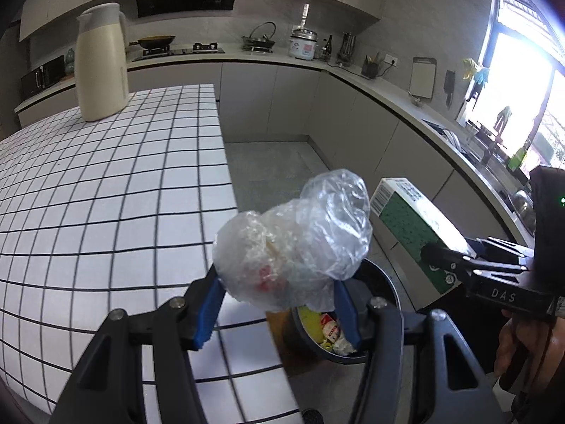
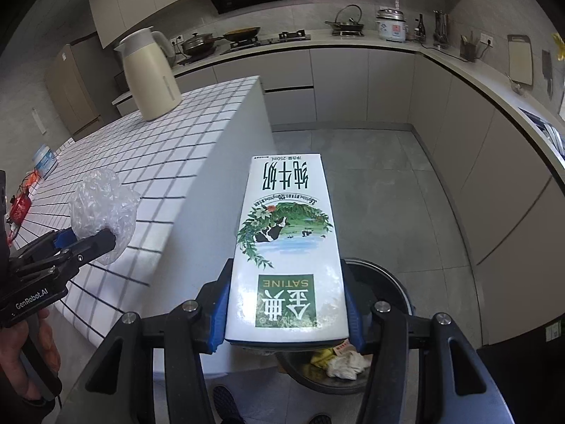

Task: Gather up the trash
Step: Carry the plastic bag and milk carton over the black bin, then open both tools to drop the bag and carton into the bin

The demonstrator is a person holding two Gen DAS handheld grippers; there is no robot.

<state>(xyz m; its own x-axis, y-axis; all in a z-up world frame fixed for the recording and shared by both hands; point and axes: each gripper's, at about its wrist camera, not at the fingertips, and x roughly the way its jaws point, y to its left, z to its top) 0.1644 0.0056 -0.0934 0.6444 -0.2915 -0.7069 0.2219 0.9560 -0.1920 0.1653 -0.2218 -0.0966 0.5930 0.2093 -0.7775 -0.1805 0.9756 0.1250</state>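
The left gripper [image 1: 279, 300] is clamped on a crumpled clear plastic bag [image 1: 296, 236], its blue fingers [image 1: 208, 314] pressing the wad from both sides; it is held above the right-hand edge of the tiled counter [image 1: 106, 190], with the bag projecting past that edge. The right gripper [image 2: 287, 311] grips a milk carton [image 2: 286, 247] by its lower end, the carton pointing forward and away from the camera; a hand [image 2: 21, 349] shows at the lower left of the right wrist view, on the other tool's handle. The counter edge runs straight away toward the far cabinets; to its right lies open grey floor [image 2: 370, 190], bounded by the L-shaped worktop [image 2: 494, 84]. A cream jug [image 1: 100, 63] stands at the far part of the counter. Below both grippers, on the floor beside the counter, sits a round dark bin [image 2: 381, 282]; inside it lie yellow wrappers, a red-and-white packet and crumpled white paper [image 2: 344, 364].
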